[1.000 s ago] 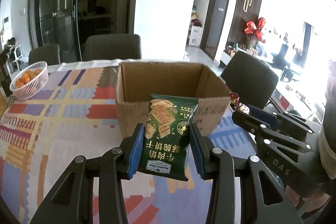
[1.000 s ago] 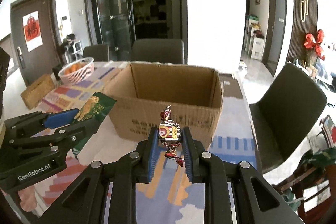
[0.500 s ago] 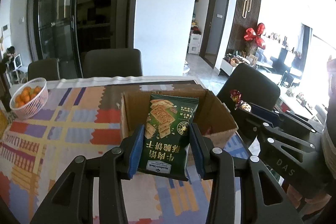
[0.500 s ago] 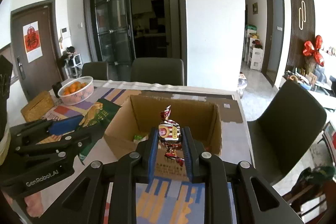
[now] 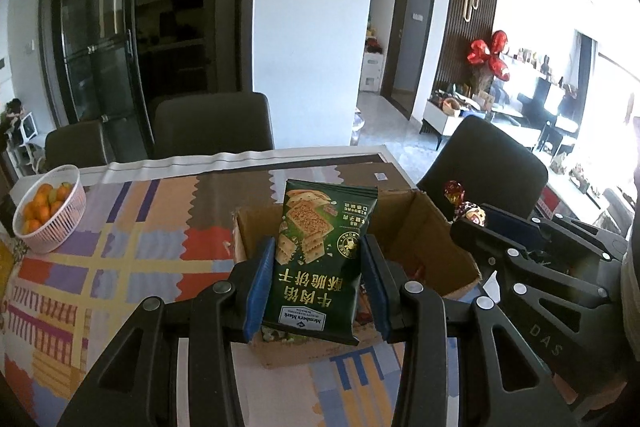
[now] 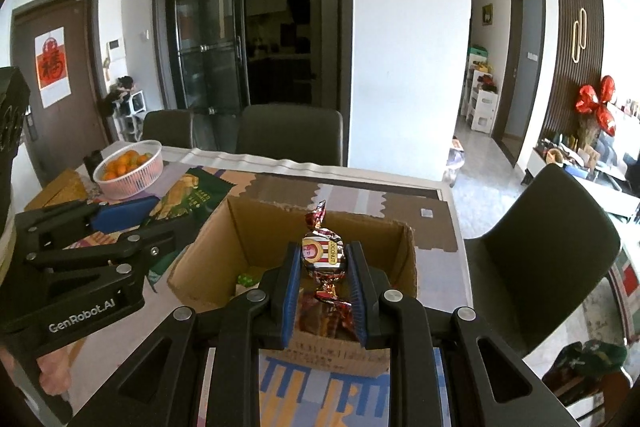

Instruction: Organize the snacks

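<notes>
My left gripper (image 5: 318, 263) is shut on a green cracker packet (image 5: 320, 259) and holds it above the near side of an open cardboard box (image 5: 424, 239). My right gripper (image 6: 323, 263) is shut on a wrapped red and brown candy (image 6: 323, 255) above the same box (image 6: 256, 239). Other snacks lie at the box bottom, mostly hidden. The right gripper with its candy (image 5: 468, 211) shows at the right of the left wrist view. The left gripper with its packet (image 6: 188, 199) shows at the left of the right wrist view.
The box stands on a table with a patchwork cloth (image 5: 120, 255). A pink basket of oranges (image 5: 50, 215) sits at the far left; it also shows in the right wrist view (image 6: 130, 167). Dark chairs (image 5: 212, 127) stand behind the table, another (image 6: 552, 239) at its right.
Both grippers have risen and moved forward over the box, so its inside now shows below them. Both stay shut on their snacks.
</notes>
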Motion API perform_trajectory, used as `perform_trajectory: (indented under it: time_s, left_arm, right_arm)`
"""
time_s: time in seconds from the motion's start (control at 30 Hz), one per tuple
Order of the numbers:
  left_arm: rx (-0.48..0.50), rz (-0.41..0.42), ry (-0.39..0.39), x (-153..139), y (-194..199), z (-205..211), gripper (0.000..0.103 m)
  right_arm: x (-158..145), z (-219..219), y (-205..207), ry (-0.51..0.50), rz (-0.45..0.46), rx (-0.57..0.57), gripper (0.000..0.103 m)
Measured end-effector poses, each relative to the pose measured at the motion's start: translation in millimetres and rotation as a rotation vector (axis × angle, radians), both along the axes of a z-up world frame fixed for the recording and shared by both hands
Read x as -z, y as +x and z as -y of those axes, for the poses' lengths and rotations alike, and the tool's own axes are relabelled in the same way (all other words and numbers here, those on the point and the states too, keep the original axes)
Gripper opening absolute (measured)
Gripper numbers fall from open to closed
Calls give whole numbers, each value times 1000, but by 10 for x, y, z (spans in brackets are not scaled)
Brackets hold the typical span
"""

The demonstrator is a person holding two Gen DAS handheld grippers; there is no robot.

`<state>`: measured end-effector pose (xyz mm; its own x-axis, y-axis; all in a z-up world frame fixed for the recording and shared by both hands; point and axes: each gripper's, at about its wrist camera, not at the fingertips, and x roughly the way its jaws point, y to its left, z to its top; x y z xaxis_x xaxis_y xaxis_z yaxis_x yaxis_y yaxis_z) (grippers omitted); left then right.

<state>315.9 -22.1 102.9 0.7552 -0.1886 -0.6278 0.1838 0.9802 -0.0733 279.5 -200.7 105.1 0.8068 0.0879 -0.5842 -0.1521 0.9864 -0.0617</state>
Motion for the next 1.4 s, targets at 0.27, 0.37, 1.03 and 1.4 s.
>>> perform_trajectory:
  time_s: [0.27,0.37,1.03,1.4]
  left_arm:
    - [4,-97,21,188,368,46,42]
    - [-7,-131,26,285,470,28,42]
    - [-97,18,114,113,-298,-39,72]
    - [-110,140,144,14,-1009,-29,90]
  right_arm:
    - [169,35,344,-9,-95,14,23]
    - [265,58,460,-19,-134,25,23]
    - [247,208,-77,-18,-67,131,68]
    - [119,174,-805,-17,55,155,83]
